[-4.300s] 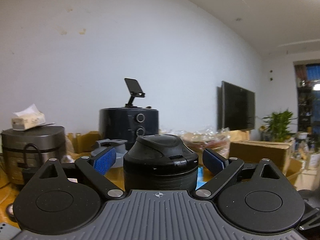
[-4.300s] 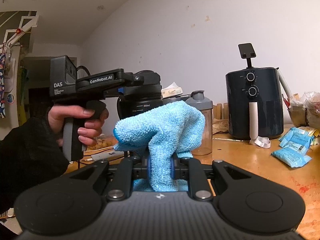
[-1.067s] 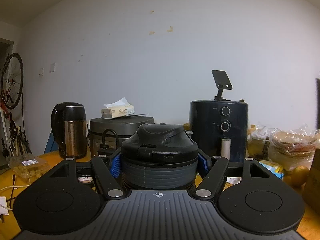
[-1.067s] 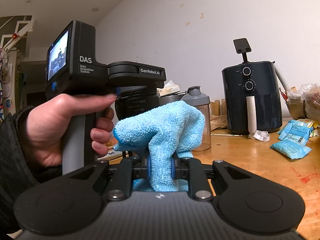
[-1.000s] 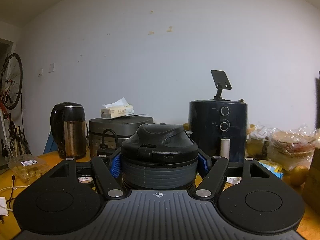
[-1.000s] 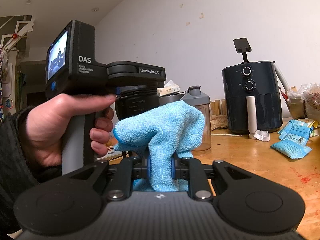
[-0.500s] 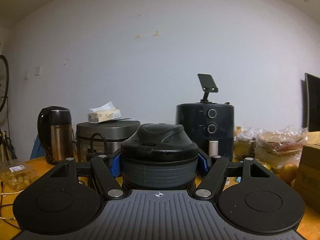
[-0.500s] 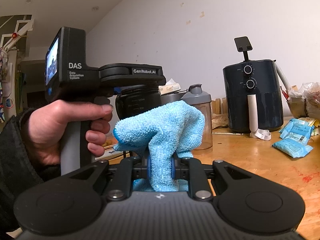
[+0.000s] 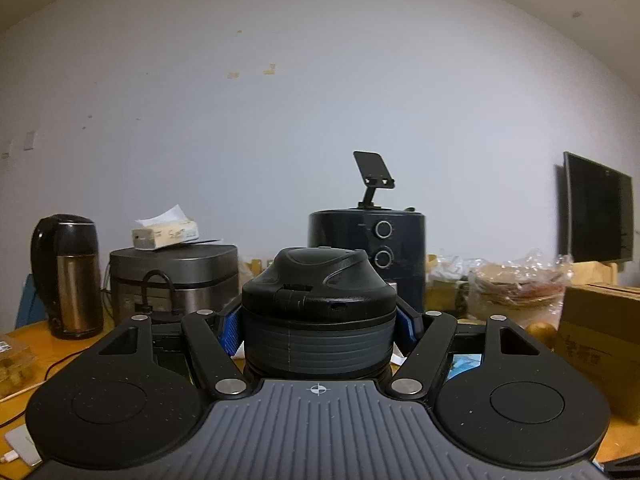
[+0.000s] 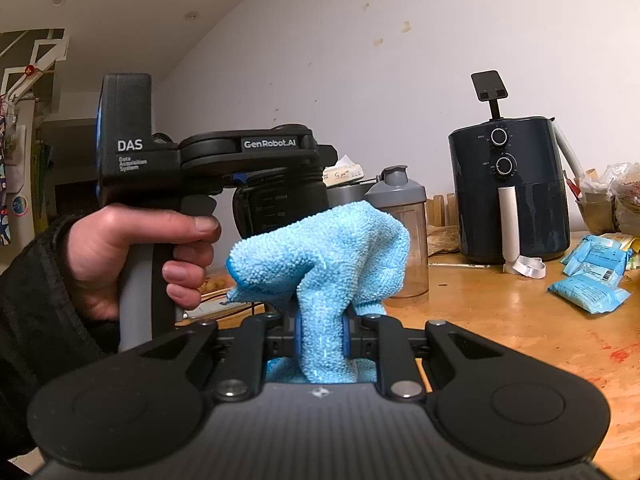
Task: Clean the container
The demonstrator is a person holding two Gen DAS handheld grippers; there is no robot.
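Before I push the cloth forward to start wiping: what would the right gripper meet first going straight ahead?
Most likely the clear shaker bottle right behind the blue cloth held by the right gripper. The dark container sits slightly left of that line; depth is unclear.

A lived-in home, kitchen or dining corner, is indicated. A wooden table (image 10: 520, 312) is seen across the lower right of the right wrist view, crowded with household appliances: a dark air fryer (image 9: 366, 256) at centre, a rice cooker (image 9: 172, 280) and an electric kettle (image 9: 66, 276) at left of the left wrist view. A tissue box (image 9: 166, 232) is set on the cooker. Bagged food (image 9: 516, 284) and a wall-mounted television (image 9: 598, 208) are noted at right.
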